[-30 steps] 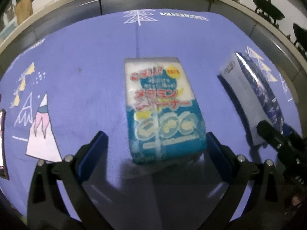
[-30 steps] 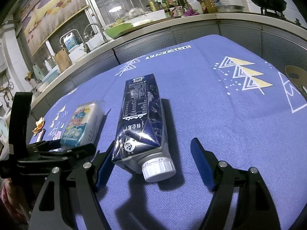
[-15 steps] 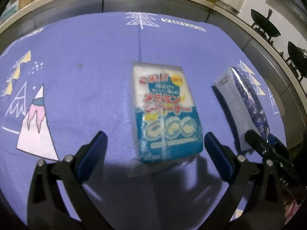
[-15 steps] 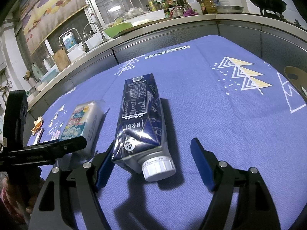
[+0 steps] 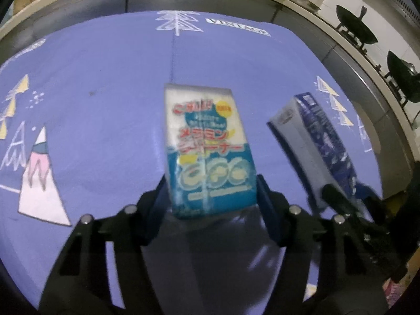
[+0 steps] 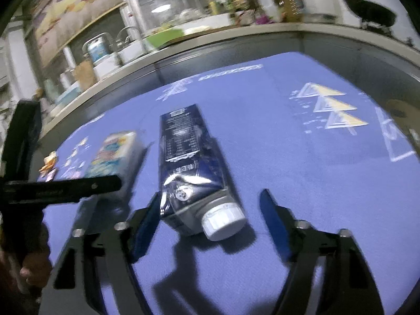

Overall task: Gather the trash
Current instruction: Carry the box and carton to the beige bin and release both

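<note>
A white and blue sponge pack lies on the purple tablecloth, its near end between the fingers of my left gripper. The jaws are closing and both blue pads sit against the pack's sides. A dark blue drink carton with a white screw cap lies cap towards me inside my right gripper. Those jaws are closing too: the left pad touches the carton, while the right pad stands apart from the cap. The carton also shows right of the pack, and the pack left of the carton.
A kitchen counter with a sink, bottles and bowls curves round the far side of the table. Woks stand on a stove at the right. A small orange scrap lies by the table's left edge. A hand holds the left gripper's handle.
Both pairs of jaws have narrowed. The left pads came in from wide apart onto the sponge pack's sides. The right gripper's left pad now meets the carton. Neither object has shifted on the cloth.
</note>
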`<state>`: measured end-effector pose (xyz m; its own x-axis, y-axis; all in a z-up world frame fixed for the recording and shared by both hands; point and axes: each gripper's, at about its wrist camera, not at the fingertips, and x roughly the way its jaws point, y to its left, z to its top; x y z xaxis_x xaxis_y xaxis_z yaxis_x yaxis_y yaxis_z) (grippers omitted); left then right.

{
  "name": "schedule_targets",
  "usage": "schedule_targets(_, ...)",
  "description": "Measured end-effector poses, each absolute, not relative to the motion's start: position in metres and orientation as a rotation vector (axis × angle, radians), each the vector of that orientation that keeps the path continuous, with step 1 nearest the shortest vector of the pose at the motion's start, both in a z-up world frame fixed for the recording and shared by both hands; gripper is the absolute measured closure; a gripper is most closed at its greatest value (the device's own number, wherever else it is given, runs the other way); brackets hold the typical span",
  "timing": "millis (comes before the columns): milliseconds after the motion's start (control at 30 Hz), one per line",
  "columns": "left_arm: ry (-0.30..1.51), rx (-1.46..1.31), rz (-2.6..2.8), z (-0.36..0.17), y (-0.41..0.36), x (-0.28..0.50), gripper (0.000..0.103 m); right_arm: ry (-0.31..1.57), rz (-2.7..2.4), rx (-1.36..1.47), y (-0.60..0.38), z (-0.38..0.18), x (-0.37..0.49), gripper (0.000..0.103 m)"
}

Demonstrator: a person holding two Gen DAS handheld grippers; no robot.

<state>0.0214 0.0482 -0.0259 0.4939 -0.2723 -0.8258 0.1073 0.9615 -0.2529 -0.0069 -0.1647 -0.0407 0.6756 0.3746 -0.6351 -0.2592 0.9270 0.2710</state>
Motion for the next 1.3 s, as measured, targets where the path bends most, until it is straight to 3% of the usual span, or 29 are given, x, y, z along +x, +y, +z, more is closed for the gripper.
schedule_targets(333,0.927,-0.073,-0.421,0.027,-0.042,0.038,0.043,0.645,0.329,0.354,-0.229,-0.021,-0.006,0.056)
schedule_targets(933,0.933,0.163,-0.880,0.049,-0.359,0.127,0.043,0.318,-0.122,0.554,-0.465,0.005,-0.028,0.058)
schedule_targets(1067,0.958,0.161,-0.893,0.043,-0.405,0.154,0.042,0.291,-0.216,0.553,-0.517,0.006,-0.020,0.058)
schedule_targets(1167,0.984,0.178,-0.869,0.025,-0.435,0.169,0.034,0.347,-0.252,0.559,-0.547,-0.009,0.005,0.057)
schedule_targets(1300,1.117,0.236,-0.763,-0.021,-0.462,0.197,0.029,0.440,-0.344,0.603,-0.574,-0.046,0.031,0.044)
